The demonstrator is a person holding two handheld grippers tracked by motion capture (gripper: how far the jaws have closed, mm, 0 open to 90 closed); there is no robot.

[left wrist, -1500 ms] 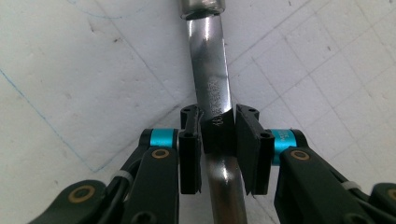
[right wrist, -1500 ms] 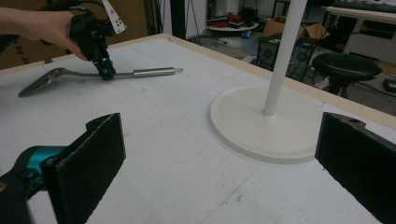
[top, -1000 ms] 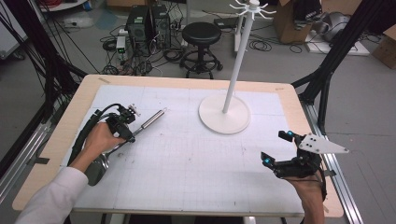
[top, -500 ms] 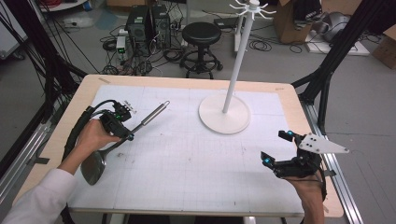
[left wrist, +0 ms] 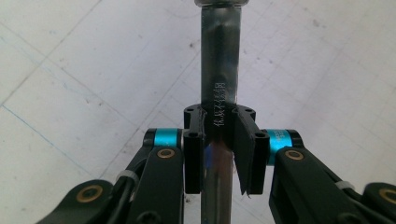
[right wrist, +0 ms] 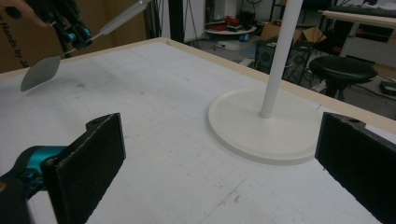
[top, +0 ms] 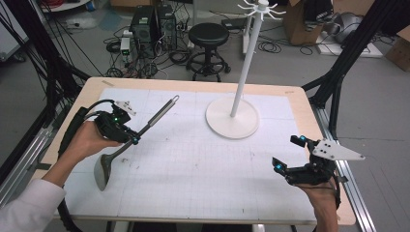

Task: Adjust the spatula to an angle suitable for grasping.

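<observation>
Spatula (top: 126, 145) position in the high view: left half of the frame, lifted clear of the white mat (top: 203, 164) at a slant, with its blade toward the lower left and its ringed handle end pointing to the upper right. The left gripper (top: 131, 140) was clenched on the metal shaft just above the blade, and the person's left hand (top: 87, 140) carried it. The white stand (top: 232, 118) stood at upper centre of the frame, its pole rising to a hook crown at the top edge. The right gripper (top: 289, 155) sat at the lower right, near the table's right edge (top: 309, 116), well apart from the spatula, with its jaws spread and nothing between them.

In the left gripper view, the shaft (left wrist: 219, 84) ran vertically through the centre of the frame. Both black pads (left wrist: 194, 154) pressed against its sides. Stamped characters showed on the shaft just above the pads. The gridded mat lay behind.

In the right gripper view, the two pads (right wrist: 93, 154) stood wide at the lower left and lower right corners, released. The stand's round base (right wrist: 266, 126) lay between them at centre right. The spatula (right wrist: 42, 70) and the left gripper (right wrist: 77, 32) appeared at the upper left, the blade hanging above the mat.
</observation>
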